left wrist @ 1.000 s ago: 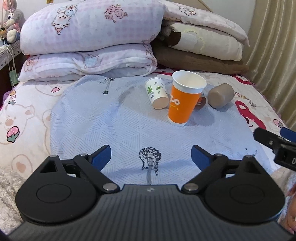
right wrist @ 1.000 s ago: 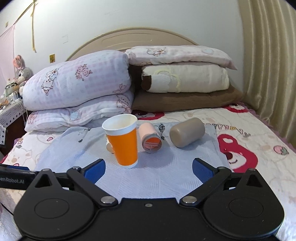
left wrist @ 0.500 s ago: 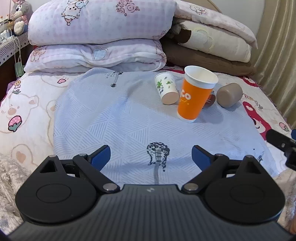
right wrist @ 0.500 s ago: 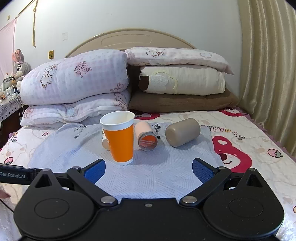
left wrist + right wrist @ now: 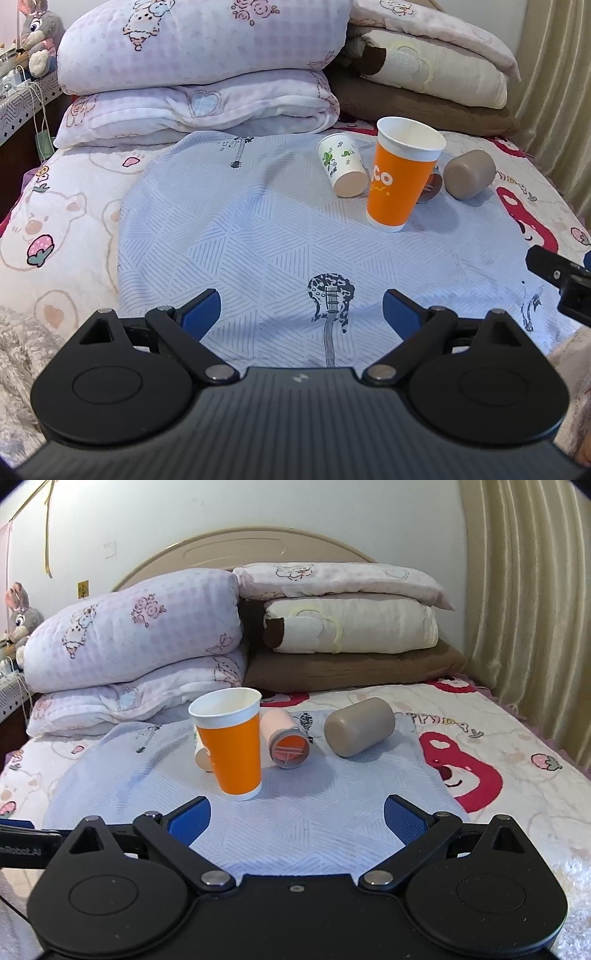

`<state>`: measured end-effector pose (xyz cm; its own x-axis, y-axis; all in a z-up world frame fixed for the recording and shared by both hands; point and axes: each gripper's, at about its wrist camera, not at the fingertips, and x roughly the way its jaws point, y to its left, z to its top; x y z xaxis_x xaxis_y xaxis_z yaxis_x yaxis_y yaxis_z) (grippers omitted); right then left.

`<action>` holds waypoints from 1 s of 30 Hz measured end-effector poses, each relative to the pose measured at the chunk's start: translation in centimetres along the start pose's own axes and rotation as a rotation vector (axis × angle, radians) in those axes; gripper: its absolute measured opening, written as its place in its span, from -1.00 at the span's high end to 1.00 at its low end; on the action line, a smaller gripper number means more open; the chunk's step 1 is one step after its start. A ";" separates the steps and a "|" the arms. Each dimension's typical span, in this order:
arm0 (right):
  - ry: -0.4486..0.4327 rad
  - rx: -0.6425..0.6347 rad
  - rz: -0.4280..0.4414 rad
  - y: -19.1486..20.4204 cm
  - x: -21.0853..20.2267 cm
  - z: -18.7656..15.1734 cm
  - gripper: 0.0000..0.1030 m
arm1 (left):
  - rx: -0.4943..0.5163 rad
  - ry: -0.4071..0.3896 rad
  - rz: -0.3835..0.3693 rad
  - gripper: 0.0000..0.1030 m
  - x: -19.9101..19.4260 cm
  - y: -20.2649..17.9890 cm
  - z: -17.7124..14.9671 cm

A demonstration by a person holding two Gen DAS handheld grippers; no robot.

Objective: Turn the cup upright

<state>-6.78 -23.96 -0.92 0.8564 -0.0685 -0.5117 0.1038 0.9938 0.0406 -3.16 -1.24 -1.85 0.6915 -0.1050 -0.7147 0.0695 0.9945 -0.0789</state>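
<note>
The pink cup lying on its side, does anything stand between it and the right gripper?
Nothing visible does. From the right gripper, bare blue cloth runs straight up to the pink cup. The upright orange cup stands just to its left, close beside it, and the brown cup lies apart on its right.
</note>
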 end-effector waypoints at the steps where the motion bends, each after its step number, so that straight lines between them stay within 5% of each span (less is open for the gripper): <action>1: -0.002 -0.001 -0.001 0.0 0.0 0.0 -0.98 | -0.002 0.003 0.005 -0.89 0.1 0.0 0.0; 14: -0.007 -0.014 -0.021 1.0 0.6 -0.4 -0.98 | 0.020 0.043 0.066 -0.94 1.4 -0.9 0.1; 30: -0.029 -0.018 -0.020 0.8 0.2 -0.5 -0.98 | -0.015 -0.099 0.029 -0.94 -0.6 -0.7 0.0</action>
<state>-6.77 -23.09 -1.39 0.8689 -0.0902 -0.4868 0.1120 0.9936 0.0157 -3.63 -1.87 -1.31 0.7607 -0.0744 -0.6448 0.0380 0.9968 -0.0701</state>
